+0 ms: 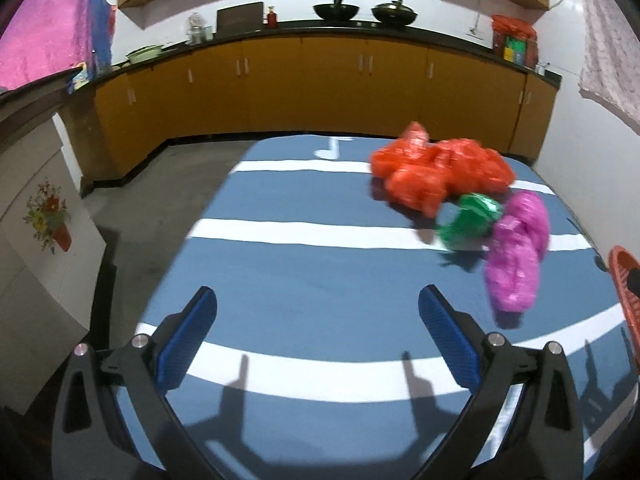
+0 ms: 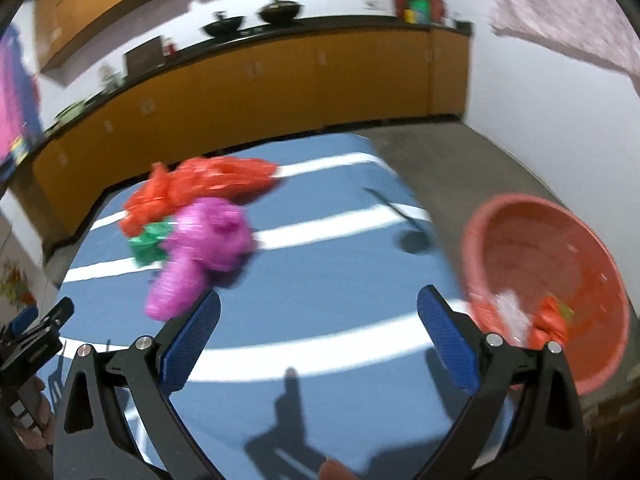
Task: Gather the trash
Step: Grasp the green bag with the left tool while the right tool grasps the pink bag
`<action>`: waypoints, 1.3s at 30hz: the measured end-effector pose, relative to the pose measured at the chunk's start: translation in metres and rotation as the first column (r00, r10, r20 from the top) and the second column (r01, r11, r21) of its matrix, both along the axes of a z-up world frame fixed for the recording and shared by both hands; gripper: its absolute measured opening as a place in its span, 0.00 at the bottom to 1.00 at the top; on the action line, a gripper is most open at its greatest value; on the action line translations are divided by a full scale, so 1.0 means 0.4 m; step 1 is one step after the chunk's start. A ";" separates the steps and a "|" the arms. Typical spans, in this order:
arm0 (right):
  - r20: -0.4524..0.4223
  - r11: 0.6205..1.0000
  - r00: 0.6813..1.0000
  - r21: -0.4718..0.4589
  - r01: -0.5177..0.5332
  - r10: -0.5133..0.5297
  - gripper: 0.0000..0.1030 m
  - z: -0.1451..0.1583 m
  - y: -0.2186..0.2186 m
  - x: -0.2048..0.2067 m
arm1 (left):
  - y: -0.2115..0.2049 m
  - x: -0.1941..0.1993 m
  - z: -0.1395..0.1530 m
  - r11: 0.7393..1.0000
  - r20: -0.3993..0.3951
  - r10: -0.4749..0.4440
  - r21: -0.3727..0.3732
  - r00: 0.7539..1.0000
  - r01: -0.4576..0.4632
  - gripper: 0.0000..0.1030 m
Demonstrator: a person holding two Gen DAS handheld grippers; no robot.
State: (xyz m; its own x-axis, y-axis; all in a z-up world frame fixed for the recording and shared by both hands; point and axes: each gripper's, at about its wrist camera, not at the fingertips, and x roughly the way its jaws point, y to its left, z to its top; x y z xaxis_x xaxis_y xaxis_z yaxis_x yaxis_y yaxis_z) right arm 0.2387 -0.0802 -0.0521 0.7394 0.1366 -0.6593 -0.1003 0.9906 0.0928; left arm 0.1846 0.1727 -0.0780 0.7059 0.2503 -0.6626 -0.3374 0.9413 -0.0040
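Three crumpled plastic bags lie together on a blue table with white stripes (image 1: pixel 304 280): an orange bag (image 1: pixel 436 172), a green bag (image 1: pixel 468 220) and a pink bag (image 1: pixel 516 252). My left gripper (image 1: pixel 318 304) is open and empty, hovering over the table to the left of them. In the right wrist view the orange bag (image 2: pixel 200 188), green bag (image 2: pixel 148 244) and pink bag (image 2: pixel 200 252) lie ahead and left of my open, empty right gripper (image 2: pixel 318 308). A red basket (image 2: pixel 560 280) at the right holds some white and orange trash.
The basket's edge shows at the right in the left wrist view (image 1: pixel 624 292). Yellow kitchen cabinets (image 1: pixel 320 84) with a dark counter run behind the table. Concrete floor (image 1: pixel 168 184) lies beyond the table edges. The left gripper's body (image 2: pixel 32 344) shows at the lower left.
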 end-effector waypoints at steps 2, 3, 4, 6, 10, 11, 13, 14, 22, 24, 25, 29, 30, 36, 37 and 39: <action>0.007 1.000 1.000 -0.001 -0.026 0.026 0.95 -0.003 0.052 0.018 | 0.019 0.002 -0.003 1.000 -0.003 -0.002 -0.001 1.000 0.002 0.96; 0.008 0.999 0.999 0.003 -0.039 0.039 0.95 -0.007 0.079 0.029 | 0.025 0.006 -0.005 1.000 -0.007 -0.001 -0.001 1.000 0.001 0.96; 0.008 0.999 0.999 0.004 -0.044 0.044 0.95 -0.010 0.098 0.034 | 0.037 0.009 -0.009 1.000 -0.011 0.002 -0.003 1.000 -0.002 0.96; 0.001 0.998 0.998 0.009 -0.055 0.055 0.95 -0.022 0.148 0.057 | 0.060 0.010 -0.016 1.000 -0.015 0.010 -0.009 1.000 -0.010 0.96; -0.011 0.999 0.999 -0.017 -0.049 0.049 0.91 -0.046 0.213 0.097 | 0.118 0.001 -0.027 0.998 -0.006 0.037 -0.044 0.999 -0.037 0.96; -0.019 0.998 0.999 -0.033 -0.046 0.045 0.87 -0.056 0.228 0.111 | 0.129 -0.002 -0.030 0.998 -0.004 0.042 -0.056 0.999 -0.042 0.96; -0.042 0.998 0.999 -0.054 -0.038 0.035 0.80 -0.073 0.243 0.129 | 0.150 -0.004 -0.035 0.995 -0.002 0.056 -0.087 0.998 -0.056 0.96; -0.058 0.998 0.998 -0.064 -0.028 0.025 0.76 -0.084 0.249 0.140 | 0.158 -0.004 -0.038 0.993 -0.001 0.059 -0.099 0.998 -0.059 0.96; -0.084 0.996 0.996 -0.078 -0.036 0.030 0.50 -0.111 0.252 0.160 | 0.149 0.000 -0.049 0.991 0.027 0.021 -0.136 0.999 -0.017 0.96; -0.081 0.995 0.996 -0.087 -0.051 0.044 0.45 -0.110 0.251 0.158 | 0.124 0.009 -0.044 0.992 0.034 -0.015 -0.124 0.999 0.019 0.96; -0.081 0.995 0.996 -0.079 -0.054 0.047 0.44 -0.107 0.245 0.156 | 0.106 0.014 -0.040 0.993 0.042 -0.038 -0.113 0.998 0.042 0.96; -0.071 0.997 0.997 -0.067 -0.030 0.025 0.43 -0.100 0.210 0.146 | 0.042 0.027 -0.027 0.990 0.063 -0.114 -0.071 0.991 0.118 0.96; -0.064 0.997 0.998 -0.069 -0.019 0.014 0.43 -0.098 0.197 0.144 | 0.022 0.031 -0.023 0.988 0.067 -0.138 -0.060 0.988 0.142 0.96; -0.027 0.993 0.997 -0.088 0.075 -0.077 0.43 -0.086 0.091 0.125 | -0.086 0.078 0.001 0.966 0.089 -0.254 -0.031 0.963 0.257 0.96; -0.026 0.992 0.995 -0.086 0.093 -0.095 0.43 -0.084 0.066 0.124 | -0.098 0.087 0.004 0.964 0.094 -0.262 -0.028 0.960 0.266 0.96; -0.033 0.990 0.992 -0.077 0.121 -0.124 0.43 -0.084 0.030 0.122 | -0.136 0.116 0.016 0.957 0.109 -0.285 -0.019 0.952 0.288 0.96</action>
State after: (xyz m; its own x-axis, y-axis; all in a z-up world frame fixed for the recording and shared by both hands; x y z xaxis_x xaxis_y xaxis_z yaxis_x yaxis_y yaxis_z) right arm 0.2876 -0.0681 -0.0856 0.7218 -0.0038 -0.6921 0.0242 0.9995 0.0197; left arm 0.2312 0.1184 -0.0714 0.8099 0.0058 -0.5866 -0.0496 0.9970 -0.0587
